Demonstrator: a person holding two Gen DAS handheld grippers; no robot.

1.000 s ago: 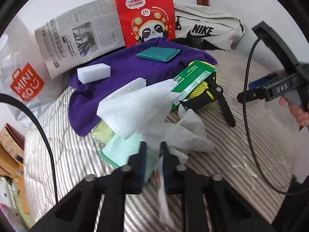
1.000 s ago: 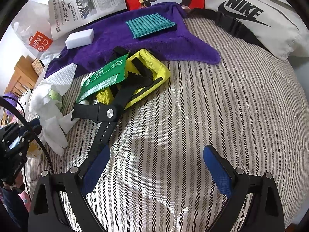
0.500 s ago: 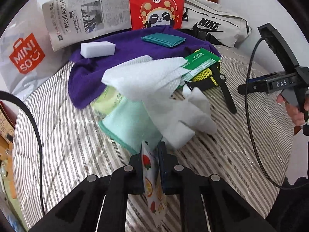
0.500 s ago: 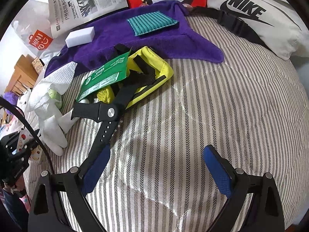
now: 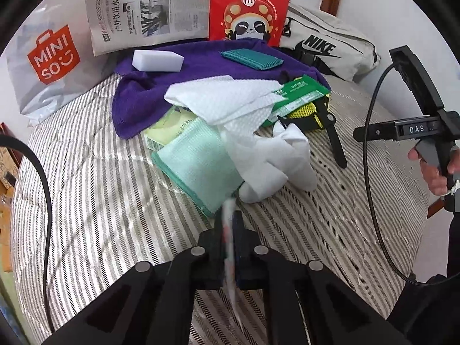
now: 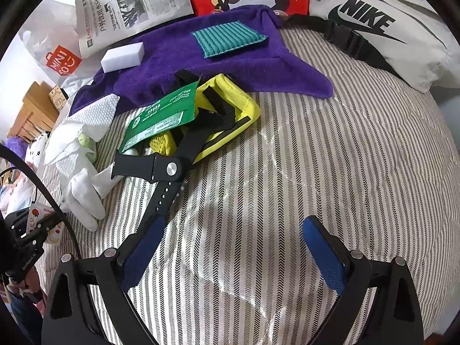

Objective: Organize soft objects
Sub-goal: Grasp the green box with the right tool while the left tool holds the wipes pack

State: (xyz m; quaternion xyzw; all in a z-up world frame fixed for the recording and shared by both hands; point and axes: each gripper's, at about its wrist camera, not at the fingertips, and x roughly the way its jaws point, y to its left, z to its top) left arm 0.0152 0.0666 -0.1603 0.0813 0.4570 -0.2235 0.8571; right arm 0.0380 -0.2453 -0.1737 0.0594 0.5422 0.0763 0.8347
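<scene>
A thin, limp sheet of white material printed with small fruit motifs is pinched edge-on in the left gripper, whose jaws are clenched flat on it just above the striped quilted bedcover. Motion blur obscures the sheet, so it may be a small pouch or a cloth; the right wrist view shows its printed face at far left. It appears light and floppy, likely to drape and swing rather than hold shape; a grip near an upper corner, as here, seems adequate.

Just beyond the fingertips lies the loose pile: a pale mint waffle-weave cloth, a crumpled white embossed paper towel over it, and soft white fabric gloves touching the cloth's right edge. Farther back, a purple terry towel bears a white foam sponge block and a teal ribbed pad. A green printed card packet rests on a yellow mesh strap holder.

The right gripper hangs released, blue pads spread wide, grasping nothing, above bare bedcover near a black jointed strap clip.
</scene>
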